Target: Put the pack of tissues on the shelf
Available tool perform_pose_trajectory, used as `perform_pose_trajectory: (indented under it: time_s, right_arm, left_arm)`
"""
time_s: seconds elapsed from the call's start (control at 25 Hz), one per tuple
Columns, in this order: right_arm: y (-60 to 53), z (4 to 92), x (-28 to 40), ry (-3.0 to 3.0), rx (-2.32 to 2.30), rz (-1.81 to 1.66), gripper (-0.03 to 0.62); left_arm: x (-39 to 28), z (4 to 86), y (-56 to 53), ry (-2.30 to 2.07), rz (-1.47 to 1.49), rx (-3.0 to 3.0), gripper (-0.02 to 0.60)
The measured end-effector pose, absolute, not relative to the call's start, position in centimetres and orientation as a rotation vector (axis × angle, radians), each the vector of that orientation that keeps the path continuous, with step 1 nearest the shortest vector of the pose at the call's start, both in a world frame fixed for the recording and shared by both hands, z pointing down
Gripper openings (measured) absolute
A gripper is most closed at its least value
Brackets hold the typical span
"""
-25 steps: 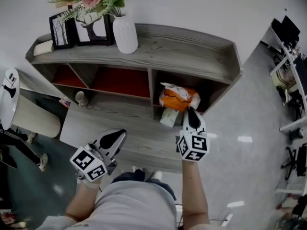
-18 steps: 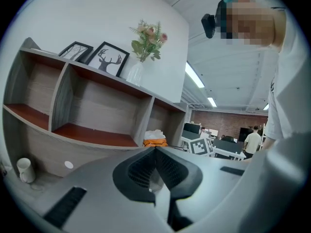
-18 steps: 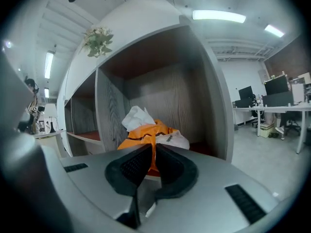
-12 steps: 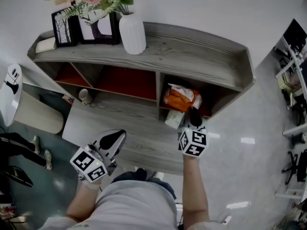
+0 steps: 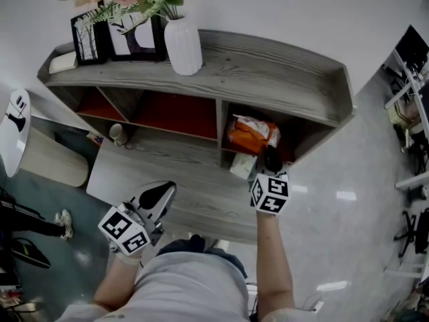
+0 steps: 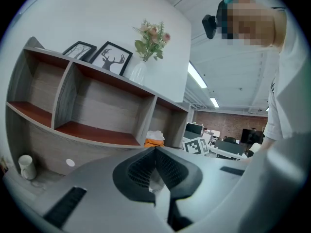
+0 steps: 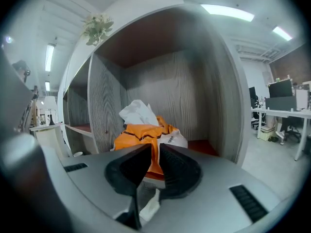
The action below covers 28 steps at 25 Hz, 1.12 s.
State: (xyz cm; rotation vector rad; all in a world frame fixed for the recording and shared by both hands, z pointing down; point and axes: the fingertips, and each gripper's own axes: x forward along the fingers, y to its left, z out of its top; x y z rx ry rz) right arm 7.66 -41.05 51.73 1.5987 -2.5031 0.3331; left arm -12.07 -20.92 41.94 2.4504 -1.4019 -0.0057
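Note:
The pack of tissues (image 5: 253, 134), orange with white wrapping, lies in the right-hand compartment of the grey wooden shelf (image 5: 281, 79). In the right gripper view the pack (image 7: 141, 127) sits straight ahead on the red compartment floor. My right gripper (image 5: 271, 154) is at the compartment's mouth, just right of the pack. Its jaws (image 7: 155, 149) stand a narrow gap apart, with orange showing through and nothing clamped. My left gripper (image 5: 164, 190) hangs low over the desk surface, far from the pack. Its jaws (image 6: 155, 150) are shut and hold nothing.
A pale small packet (image 5: 242, 166) lies below the pack at the shelf's lower edge. A white vase (image 5: 183, 45) with flowers and picture frames (image 5: 87, 39) stand on top. A white cup (image 5: 115, 134) sits on the lower surface (image 5: 154, 166). Office desks (image 7: 284, 113) stand to the right.
My right gripper has moved a little forward toward the right compartment. The pack stays in the compartment, and the left gripper has not moved.

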Motion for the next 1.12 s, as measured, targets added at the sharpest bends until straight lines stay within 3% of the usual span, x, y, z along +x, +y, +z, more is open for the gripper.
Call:
perform_pose_trajectory:
  time_s: [1.12]
  right_arm:
    - [-28.7,40.3,13.3,-2.633,1.722,0.2,0.035]
  left_arm:
    - [-2.6,40.7,-25.3,-1.024,-0.044,2.652,0.015]
